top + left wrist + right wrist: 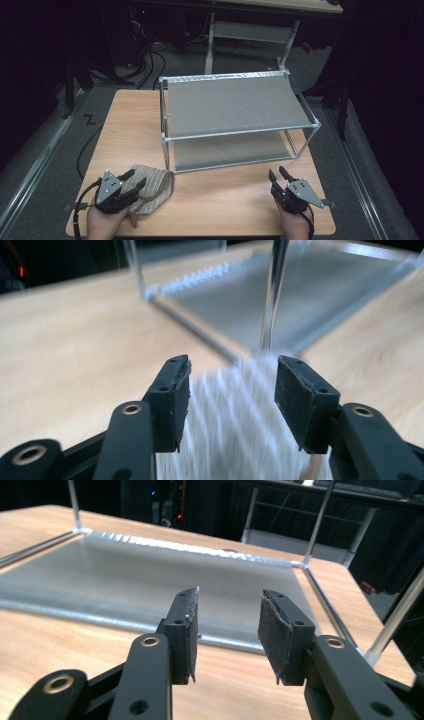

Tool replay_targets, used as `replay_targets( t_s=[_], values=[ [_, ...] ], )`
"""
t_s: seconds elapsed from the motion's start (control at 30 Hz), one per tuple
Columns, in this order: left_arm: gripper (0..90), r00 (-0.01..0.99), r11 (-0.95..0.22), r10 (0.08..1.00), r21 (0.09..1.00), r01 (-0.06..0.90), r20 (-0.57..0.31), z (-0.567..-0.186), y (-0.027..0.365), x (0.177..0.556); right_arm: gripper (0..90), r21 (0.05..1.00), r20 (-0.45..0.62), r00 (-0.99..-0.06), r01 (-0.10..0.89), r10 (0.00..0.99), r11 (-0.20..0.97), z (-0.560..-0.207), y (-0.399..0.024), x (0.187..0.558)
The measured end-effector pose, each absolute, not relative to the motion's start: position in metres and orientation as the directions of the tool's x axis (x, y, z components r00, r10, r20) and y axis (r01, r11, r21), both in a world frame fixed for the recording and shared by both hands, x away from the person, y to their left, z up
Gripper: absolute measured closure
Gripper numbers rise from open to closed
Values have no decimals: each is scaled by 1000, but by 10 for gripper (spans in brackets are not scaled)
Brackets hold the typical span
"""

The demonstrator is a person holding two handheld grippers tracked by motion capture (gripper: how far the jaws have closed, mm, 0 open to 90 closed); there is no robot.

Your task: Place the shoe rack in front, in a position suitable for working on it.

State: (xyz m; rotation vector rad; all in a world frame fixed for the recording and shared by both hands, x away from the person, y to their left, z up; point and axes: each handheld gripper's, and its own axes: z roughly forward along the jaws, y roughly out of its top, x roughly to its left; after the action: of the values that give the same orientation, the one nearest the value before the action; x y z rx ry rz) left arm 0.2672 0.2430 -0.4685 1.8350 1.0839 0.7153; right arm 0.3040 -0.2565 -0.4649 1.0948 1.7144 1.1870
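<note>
A striped beige cloth (150,192) lies bunched on the wooden desk (220,200), just in front of the near left corner post of the two-tier metal rack (235,120) with grey fabric shelves, which stands toward the far side of the desk. The left gripper (134,180) sits over the cloth's left part, and its fingers (172,400) are spread, one on each side of the striped fabric without pressing on it; the cloth runs between them toward the rack's corner post. The right gripper (279,175) hovers over bare desk in front of the rack's near right corner, well apart from the cloth, with its fingers (186,630) spread and empty, pointing at the lower shelf.
</note>
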Motion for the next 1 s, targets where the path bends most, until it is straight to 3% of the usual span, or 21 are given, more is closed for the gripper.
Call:
replay_targets(
  t_s=[0.13, 0.23, 0.4, 0.63, 0.8, 1.0],
  values=[
    [399, 474, -351, 875, 804, 480, 98, -478, 239, 273, 582, 958, -96, -343, 224, 935, 180, -464, -258, 304],
    [326, 497, -339, 867, 772, 537, 34, -484, 240, 277, 579, 960, -94, -342, 219, 935, 176, -463, -259, 304],
    [298, 526, -350, 850, 764, 542, 17, -484, 241, 277, 576, 961, -81, -350, 220, 933, 166, -464, -260, 304],
    [156, 503, -367, 863, 741, 563, 45, -487, 244, 280, 574, 964, -68, -351, 218, 934, 152, -463, -262, 303],
    [143, 495, -337, 868, 716, 612, -15, -494, 248, 284, 573, 965, -62, -347, 220, 936, 146, -463, -262, 304],
    [154, 498, -346, 867, 705, 618, -11, -499, 246, 285, 571, 966, -55, -346, 219, 937, 138, -462, -262, 303]
  ],
)
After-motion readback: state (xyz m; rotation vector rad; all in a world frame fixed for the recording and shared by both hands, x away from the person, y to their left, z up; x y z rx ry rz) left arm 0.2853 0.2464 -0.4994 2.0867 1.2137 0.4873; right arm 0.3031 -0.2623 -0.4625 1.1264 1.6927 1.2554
